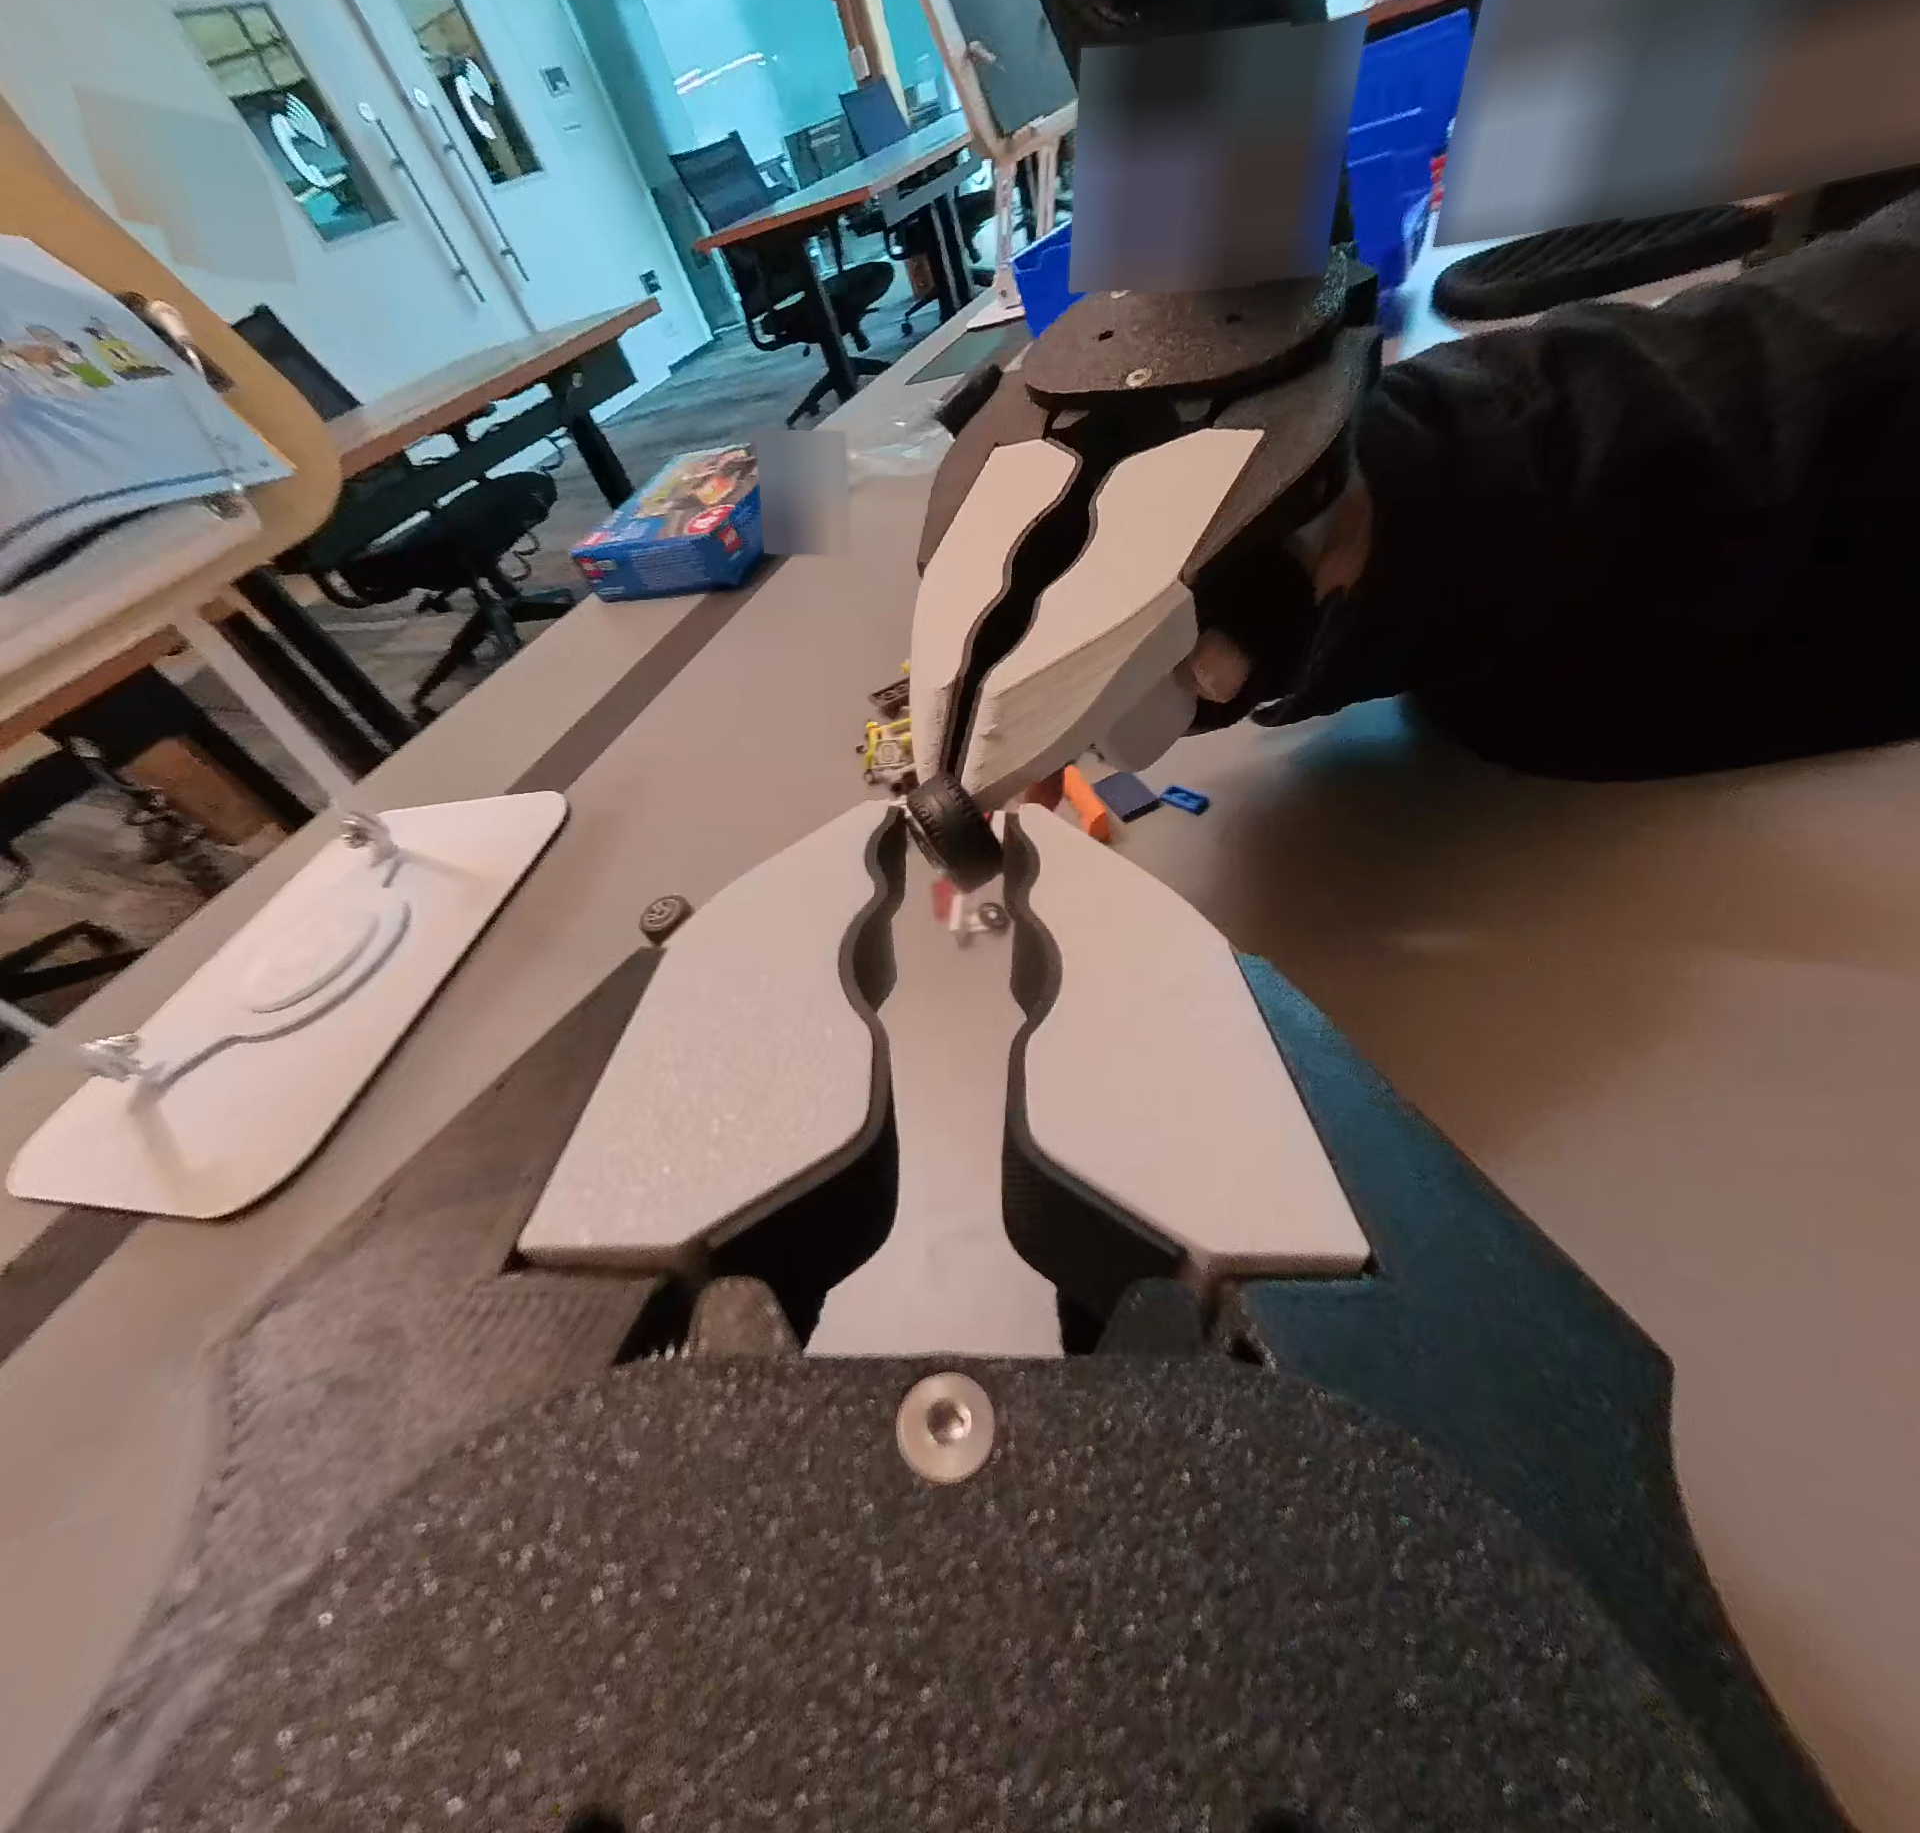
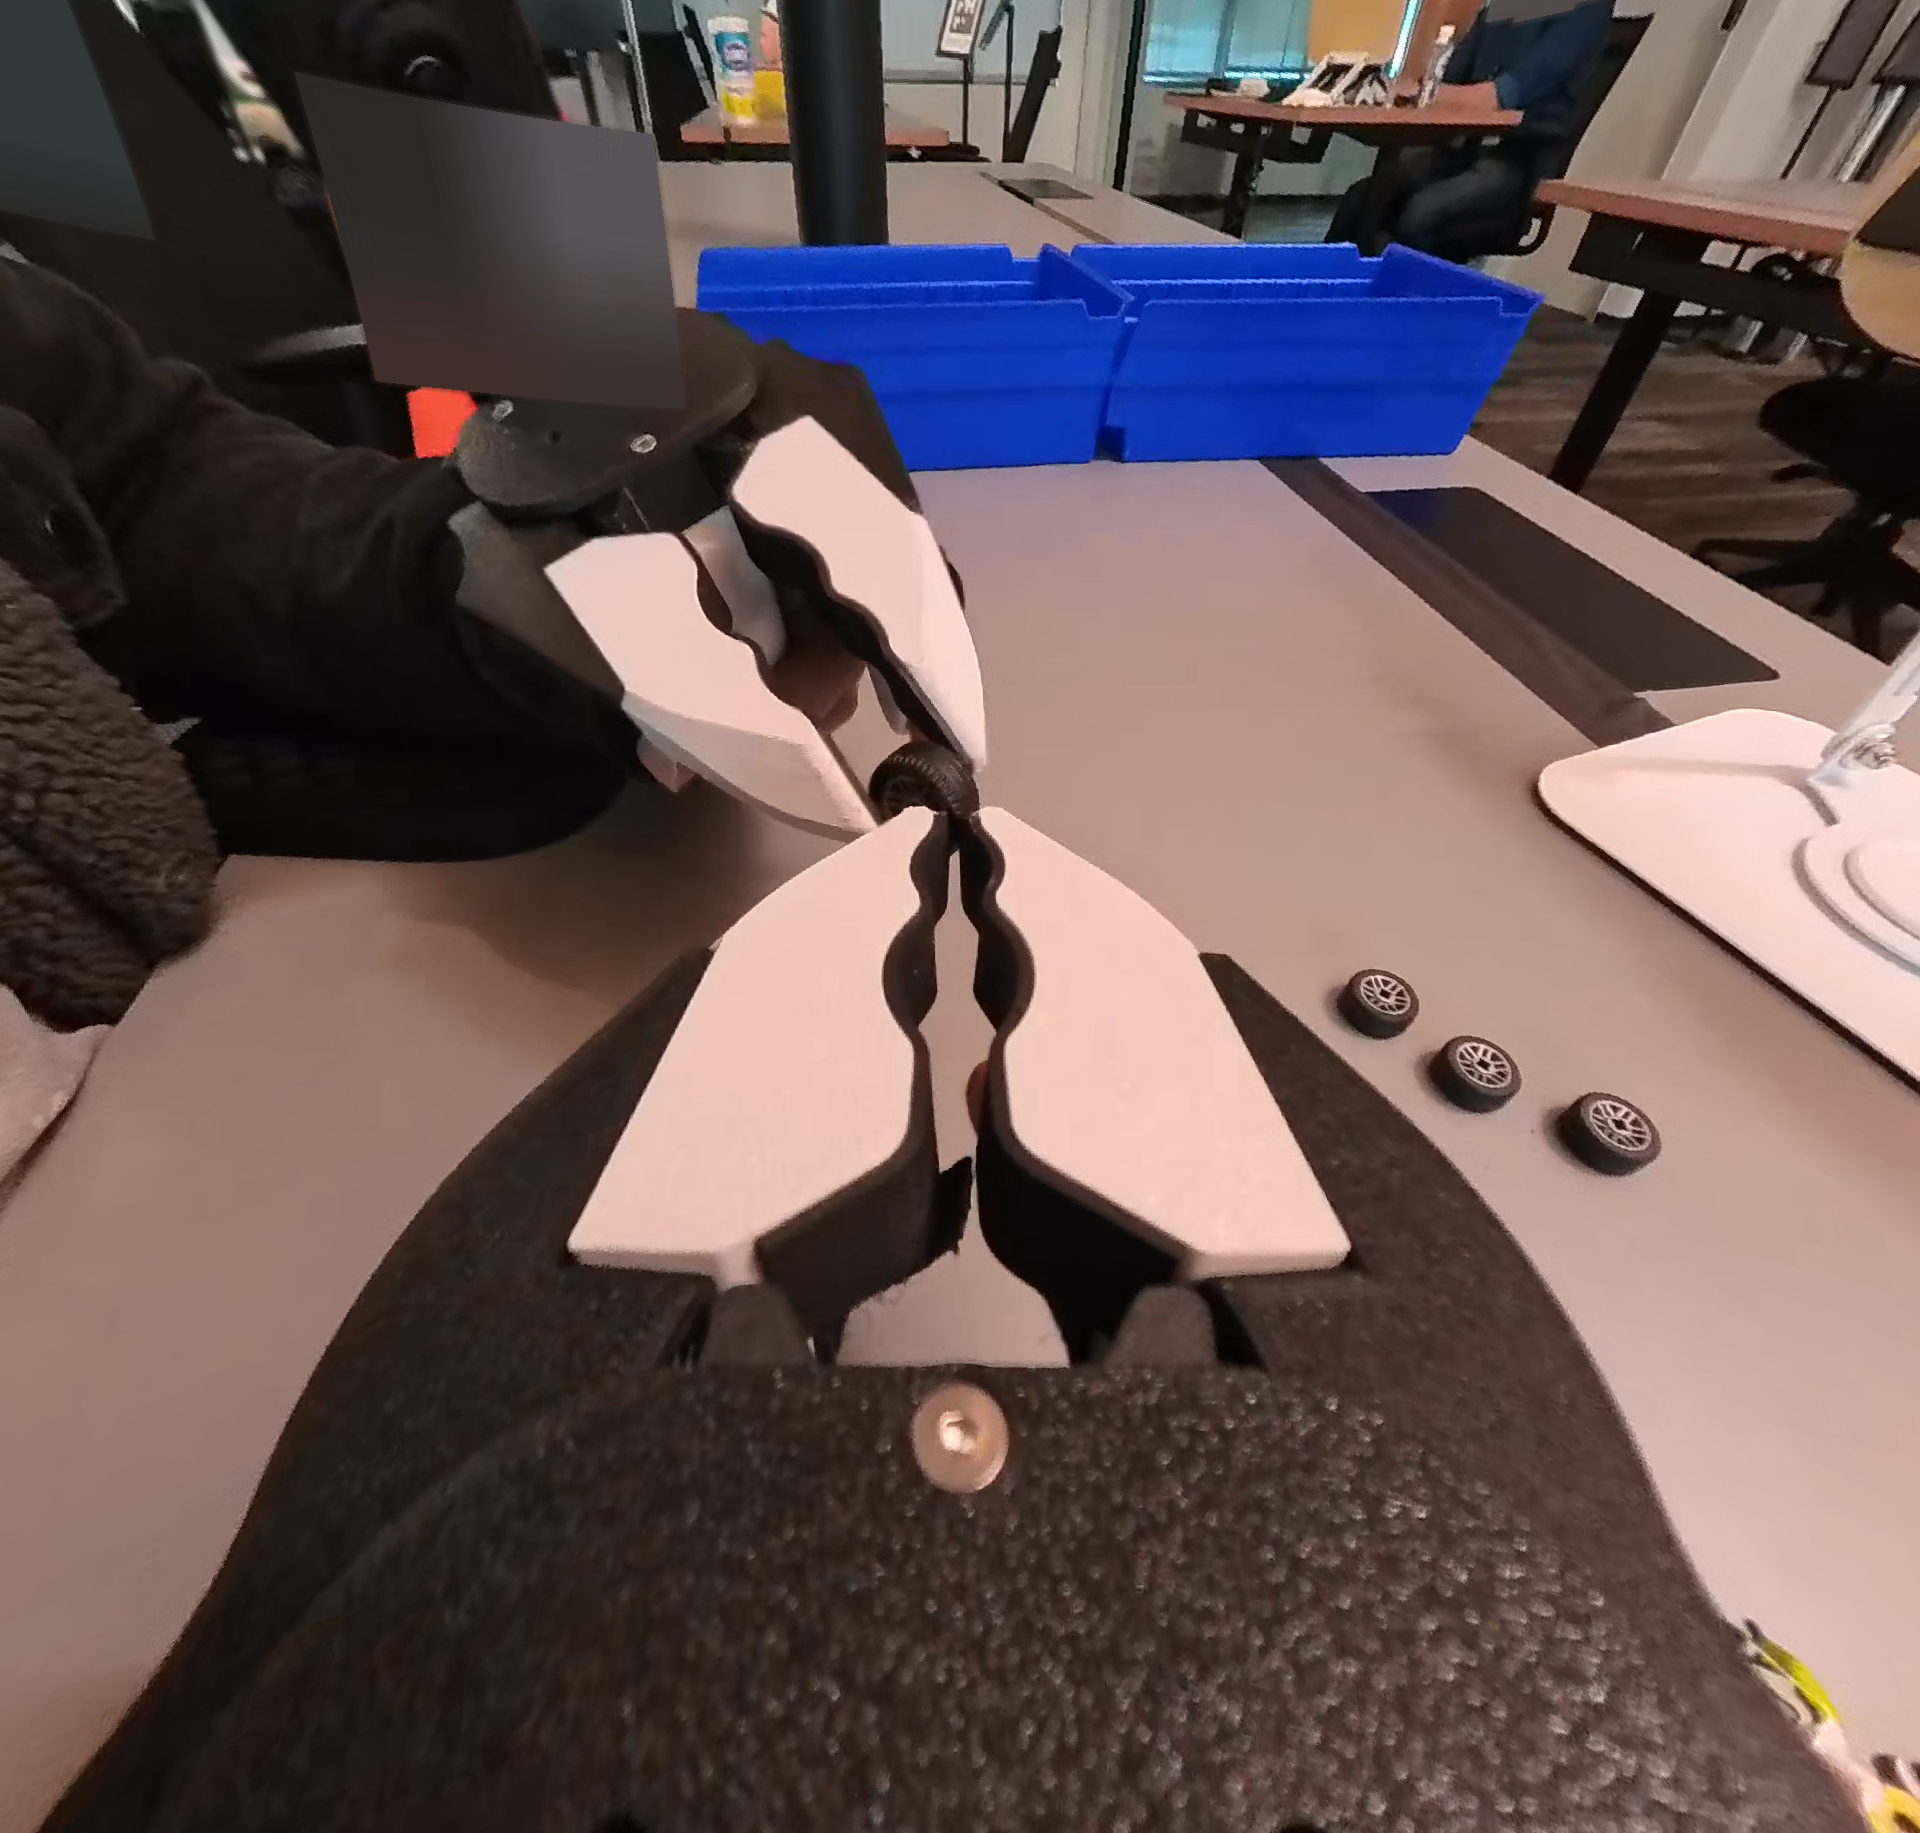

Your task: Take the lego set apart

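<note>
A small black wheel (image 1: 951, 838) with a grey hub is held above the grey table (image 1: 1455, 952). My left gripper (image 1: 951, 825) is shut on it across the tyre; this also shows in the right wrist view, with the wheel (image 2: 916, 781) between the left gripper's (image 2: 923, 784) tips. My right gripper (image 2: 951, 829) is shut, its tips pressed against the wheel's edge; I cannot tell whether they pinch a part of it. In the left wrist view the right gripper (image 1: 940, 773) comes in from the upper right, held by a black-gloved hand.
Three loose wheels (image 2: 1475, 1074) lie in a row at the right, another wheel (image 1: 665, 916) at the left. Small loose pieces (image 1: 888, 744), an orange piece (image 1: 1091, 809) and blue pieces (image 1: 1127, 796) lie behind. A white stand base (image 1: 291, 1004), a lego box (image 1: 675, 542) and blue bins (image 2: 1112, 370) stand around. Less than 4 cm separates the two grippers' tips.
</note>
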Demonstrator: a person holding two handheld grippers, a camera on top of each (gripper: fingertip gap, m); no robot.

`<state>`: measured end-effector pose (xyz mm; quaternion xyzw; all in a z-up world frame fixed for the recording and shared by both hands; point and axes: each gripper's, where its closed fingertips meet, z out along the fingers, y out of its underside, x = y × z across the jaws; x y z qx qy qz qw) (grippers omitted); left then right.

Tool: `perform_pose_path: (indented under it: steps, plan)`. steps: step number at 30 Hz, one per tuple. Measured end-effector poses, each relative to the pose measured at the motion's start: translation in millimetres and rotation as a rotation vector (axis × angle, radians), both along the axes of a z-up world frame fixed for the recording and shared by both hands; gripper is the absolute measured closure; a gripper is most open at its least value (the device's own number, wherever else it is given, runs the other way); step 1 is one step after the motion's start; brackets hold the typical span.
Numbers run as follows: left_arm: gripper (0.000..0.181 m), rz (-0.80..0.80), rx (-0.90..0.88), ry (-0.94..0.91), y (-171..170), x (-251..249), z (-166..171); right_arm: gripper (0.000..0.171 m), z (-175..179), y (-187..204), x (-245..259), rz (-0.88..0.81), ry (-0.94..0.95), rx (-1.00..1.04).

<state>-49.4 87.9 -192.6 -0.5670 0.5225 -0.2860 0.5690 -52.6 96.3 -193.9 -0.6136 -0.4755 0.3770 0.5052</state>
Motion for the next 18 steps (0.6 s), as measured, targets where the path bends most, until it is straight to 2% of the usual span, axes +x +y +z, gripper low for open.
perform_pose_path:
  steps: [5,12,15,16,18]
  plan:
    - [0.167,-0.032,-0.096,-0.034,1,-3,0,0.169,0,3,1,-0.017,-0.005,0.002]
    - [0.171,0.053,-0.146,-0.029,13,-5,-4,0.169,-1,10,2,-0.09,-0.057,0.059]
    - [0.171,0.109,-0.127,-0.024,21,-9,-3,0.171,-1,1,-4,-0.052,-0.068,0.097]
    - [0.171,0.075,-0.13,-0.014,16,-7,-3,0.171,-1,-2,-9,-0.048,-0.081,0.117]
    - [0.171,0.095,-0.046,0.008,17,-10,2,0.171,-1,4,-7,-0.115,-0.156,0.256]
